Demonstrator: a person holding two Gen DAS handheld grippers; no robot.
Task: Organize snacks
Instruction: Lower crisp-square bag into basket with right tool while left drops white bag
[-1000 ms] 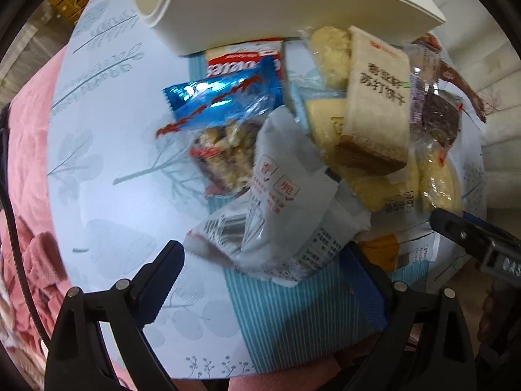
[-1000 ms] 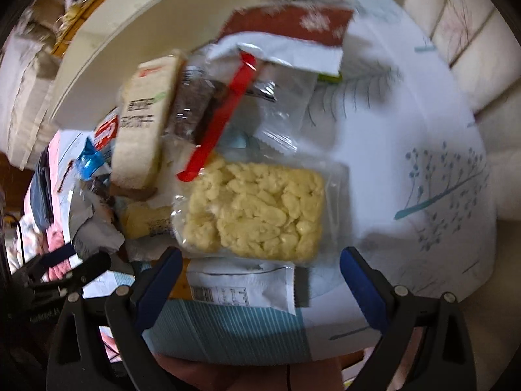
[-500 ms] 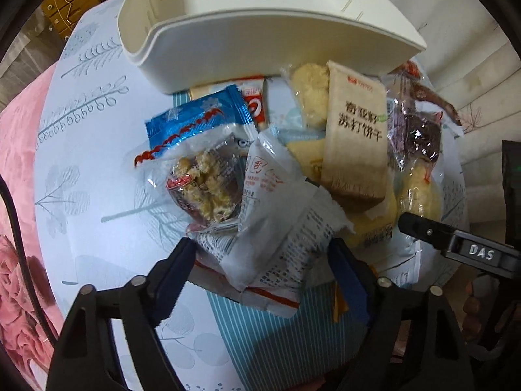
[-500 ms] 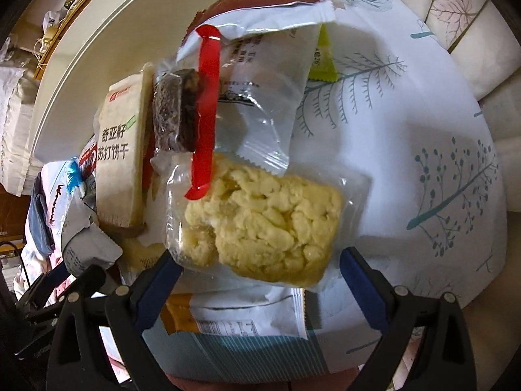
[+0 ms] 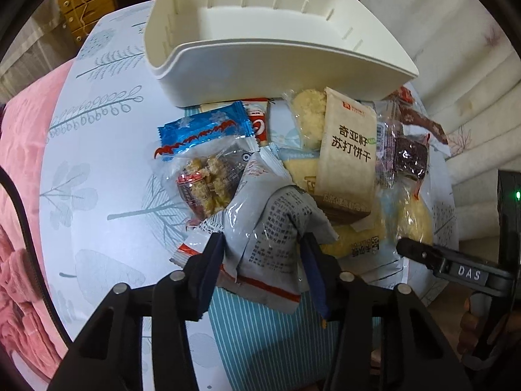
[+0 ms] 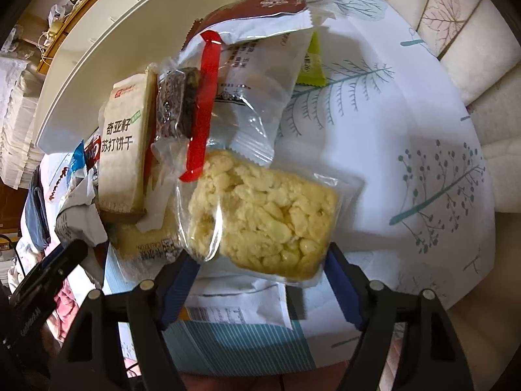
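A heap of snack packets lies on the leaf-print table point(image 5: 97, 163) in front of a white bin point(image 5: 260, 65). My left gripper point(image 5: 262, 254) points steeply down. Its jaws are closing and the pads pinch a crumpled grey-white printed packet point(image 5: 270, 228). My right gripper point(image 6: 260, 255) points straight down over a yellow crumbly snack in a clear wrapper point(image 6: 263, 221). Its jaws are closing too, and the pads meet the wrapper's sides. A beige cracker packet point(image 5: 346, 159) and a dark bar point(image 5: 410, 156) lie between the two held packs.
A blue packet point(image 5: 205, 130) and a clear pack of brown nuggets point(image 5: 208, 182) lie left of the grey one. A red-brown packet point(image 6: 270, 0) and a green one point(image 6: 312, 65) lie far off. A teal striped box point(image 5: 267, 335) sits under the heap. Pink fabric point(image 5: 19, 163) borders the table's left.
Both pairs of jaws have narrowed, the left onto the grey packet and the right onto the yellow snack. The left gripper has risen and tilted, so the bin's inside shows more.
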